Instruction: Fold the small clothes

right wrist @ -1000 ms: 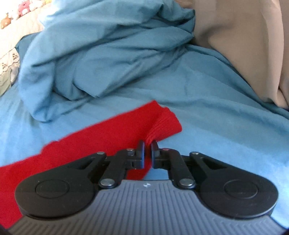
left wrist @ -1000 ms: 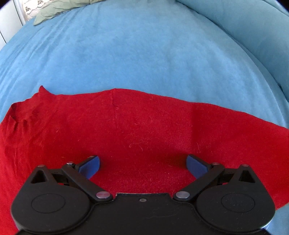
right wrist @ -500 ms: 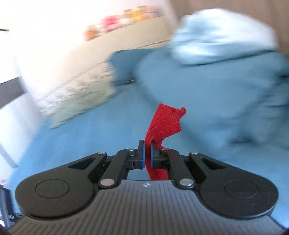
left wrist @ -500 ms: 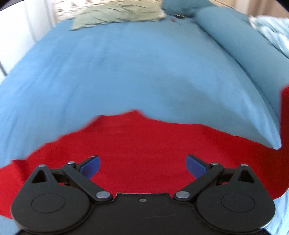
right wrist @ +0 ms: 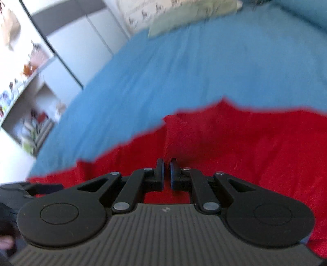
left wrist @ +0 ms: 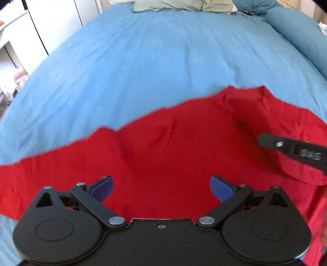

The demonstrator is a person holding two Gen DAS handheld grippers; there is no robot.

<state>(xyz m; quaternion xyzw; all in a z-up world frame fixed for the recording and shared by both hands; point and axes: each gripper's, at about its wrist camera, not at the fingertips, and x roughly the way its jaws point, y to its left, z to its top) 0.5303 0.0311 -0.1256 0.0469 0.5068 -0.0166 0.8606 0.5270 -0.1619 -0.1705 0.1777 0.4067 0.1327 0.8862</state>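
I find the red garment (left wrist: 173, 155) spread on the blue bedsheet (left wrist: 153, 61), its far edge wavy, with one ribbed end doubled back over the body. My right gripper (right wrist: 167, 171) pinches that ribbed end (right wrist: 175, 133), jaws nearly together on the cloth. My left gripper (left wrist: 161, 184) sits over the near part of the garment, jaws wide apart and holding nothing. A green pillow (left wrist: 179, 5) lies at the bed's far end.
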